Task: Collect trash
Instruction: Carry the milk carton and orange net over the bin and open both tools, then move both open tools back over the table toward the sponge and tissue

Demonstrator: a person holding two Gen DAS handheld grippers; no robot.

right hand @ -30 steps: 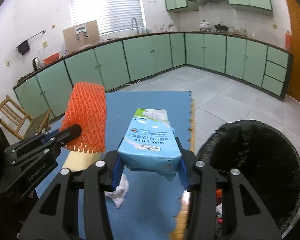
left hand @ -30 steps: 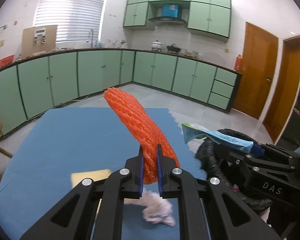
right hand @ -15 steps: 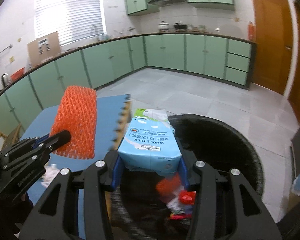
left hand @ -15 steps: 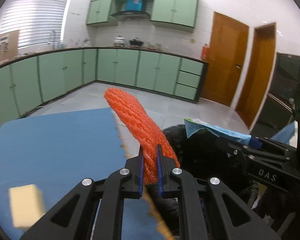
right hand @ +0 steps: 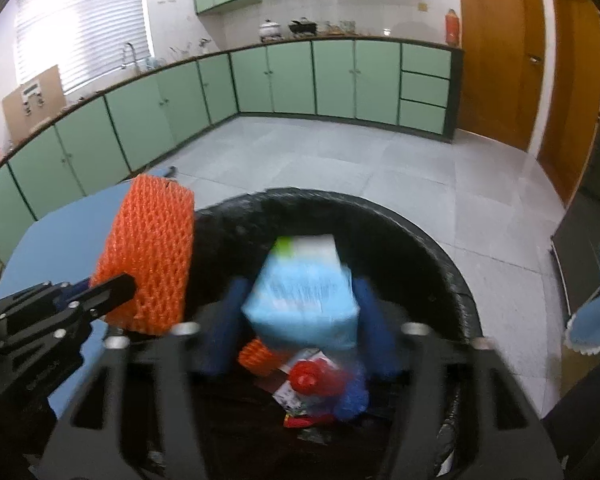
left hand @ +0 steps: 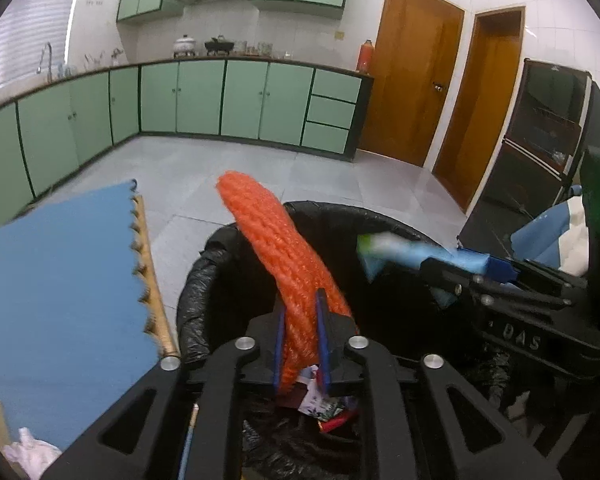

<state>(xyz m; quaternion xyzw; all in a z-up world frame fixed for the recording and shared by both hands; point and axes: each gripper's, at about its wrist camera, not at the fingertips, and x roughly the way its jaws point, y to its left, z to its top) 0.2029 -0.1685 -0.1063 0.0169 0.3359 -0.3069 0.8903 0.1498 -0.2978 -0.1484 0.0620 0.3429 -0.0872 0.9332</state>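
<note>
The orange foam net, a knitted-looking mesh sleeve, is pinched between the left gripper fingers above the black-lined trash bin. At its 3 o'clock, the right gripper fingers flank a blurred light-blue milk carton; whether they grip it is unclear, lettering unreadable.

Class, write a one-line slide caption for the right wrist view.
Milk carton between the right gripper's fingers, above the black-lined trash bin.

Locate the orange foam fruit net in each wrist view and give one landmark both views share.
Left wrist: the orange foam fruit net stands centre frame, clamped in the left hand-held gripper, over the bin.
Right wrist: it sits left of centre, beside the blue milk carton.
Shared landmark: the black-lined round trash bin.
</note>
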